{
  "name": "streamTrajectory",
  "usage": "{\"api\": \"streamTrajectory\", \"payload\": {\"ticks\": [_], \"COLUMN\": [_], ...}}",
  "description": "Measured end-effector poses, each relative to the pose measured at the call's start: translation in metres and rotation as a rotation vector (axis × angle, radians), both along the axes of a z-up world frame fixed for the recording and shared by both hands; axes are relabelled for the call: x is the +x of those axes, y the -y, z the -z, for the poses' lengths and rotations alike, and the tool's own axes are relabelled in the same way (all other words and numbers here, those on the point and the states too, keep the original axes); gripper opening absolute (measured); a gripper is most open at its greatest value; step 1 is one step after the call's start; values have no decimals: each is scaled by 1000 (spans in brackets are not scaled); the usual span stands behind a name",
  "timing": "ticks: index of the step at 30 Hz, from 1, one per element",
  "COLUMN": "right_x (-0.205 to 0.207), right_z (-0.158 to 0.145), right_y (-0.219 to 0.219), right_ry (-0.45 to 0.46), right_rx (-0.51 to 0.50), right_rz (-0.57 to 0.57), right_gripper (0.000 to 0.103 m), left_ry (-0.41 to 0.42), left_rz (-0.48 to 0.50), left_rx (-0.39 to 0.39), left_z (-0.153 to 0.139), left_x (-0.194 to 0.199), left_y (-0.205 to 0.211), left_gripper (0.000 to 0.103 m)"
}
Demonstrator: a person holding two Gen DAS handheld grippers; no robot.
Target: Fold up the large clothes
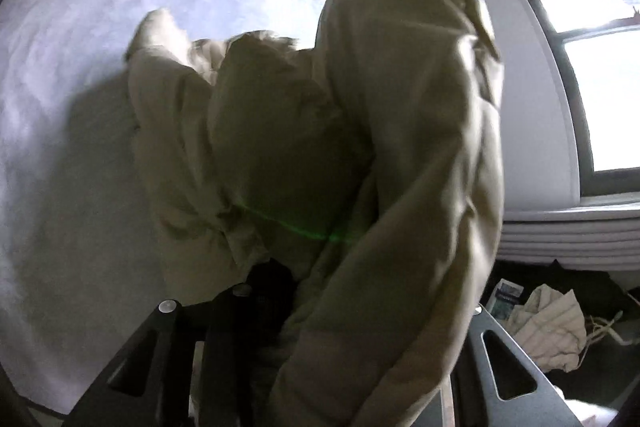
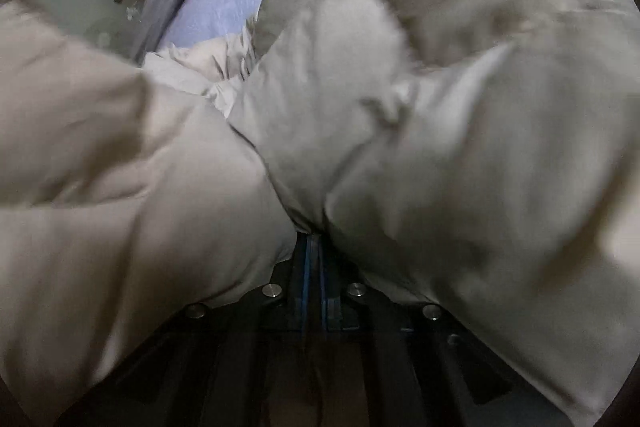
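Left wrist view: the beige puffer jacket (image 1: 360, 147) hangs bunched over the lavender bed (image 1: 80, 107), hiding the left tool (image 1: 320, 307); its grip cannot be told.

Right wrist view: the right tool (image 2: 314, 247) is clenched on jacket fabric.

Puffy beige quilted jacket (image 1: 304, 147) is seen bunched and lifted over a lavender bed sheet (image 1: 100, 47), one padded sleeve or panel raised upright at right of the left wrist view, the rest crumpled in soft folds below it with lower folds resting on the sheet. In the right wrist view the jacket (image 2: 400, 147) fills nearly the whole frame as pale, blurred billows, two thick padded sections meeting in a pinched crease low at center; a paler lining is shown between them.
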State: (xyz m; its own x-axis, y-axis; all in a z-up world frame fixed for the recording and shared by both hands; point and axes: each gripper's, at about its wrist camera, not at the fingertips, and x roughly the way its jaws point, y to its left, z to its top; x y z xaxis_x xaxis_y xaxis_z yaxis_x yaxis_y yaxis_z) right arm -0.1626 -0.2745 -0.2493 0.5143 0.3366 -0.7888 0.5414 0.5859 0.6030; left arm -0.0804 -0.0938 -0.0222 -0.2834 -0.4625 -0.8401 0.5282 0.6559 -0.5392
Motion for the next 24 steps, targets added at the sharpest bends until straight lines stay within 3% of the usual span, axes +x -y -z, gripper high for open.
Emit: {"api": "streamTrajectory", "payload": {"ticks": [3,4,6,7,11,17,18,19,20,22,24], "right_x": [-38,-58,-89,-105,-156,-221,-232,-240,-248,-266,-270], "right_z": [-17,-25,-32,-34,-36,-48,-53,-62,-72,-97,-113], "right_y": [17,24,35,41,51,50,48,44,38,25,8], "right_ry": [57,79,100,108,117,107,112,127,145,211,271], "right_rx": [16,12,10,12,15,4,-2,-13,-26,-60,-60], "right_rz": [38,63,111,136,220,322,326,325,323,311,280], "right_gripper": [6,6,7,7,7,9,12,27,52,79,79], "left_ry": [-20,-45,-124,-173,-255,-218,-199,-180,-154,-114,-83], "left_rz": [46,71,106,127,217,249,259,268,283,302,313], "left_rx": [10,3,-30,-44,-128,-128,-123,-120,-116,-112,-110], "left_z": [7,12,27,37,69,97,94,90,87,81,79], "left_x": [-9,-17,-18,-22,-31,-35,-36,-25,-23,-31,-35], "left_y": [27,46,61,72,101,119,127,140,145,155,157], "left_gripper": [41,48,75,77,80,80,80,80,80,80,80]}}
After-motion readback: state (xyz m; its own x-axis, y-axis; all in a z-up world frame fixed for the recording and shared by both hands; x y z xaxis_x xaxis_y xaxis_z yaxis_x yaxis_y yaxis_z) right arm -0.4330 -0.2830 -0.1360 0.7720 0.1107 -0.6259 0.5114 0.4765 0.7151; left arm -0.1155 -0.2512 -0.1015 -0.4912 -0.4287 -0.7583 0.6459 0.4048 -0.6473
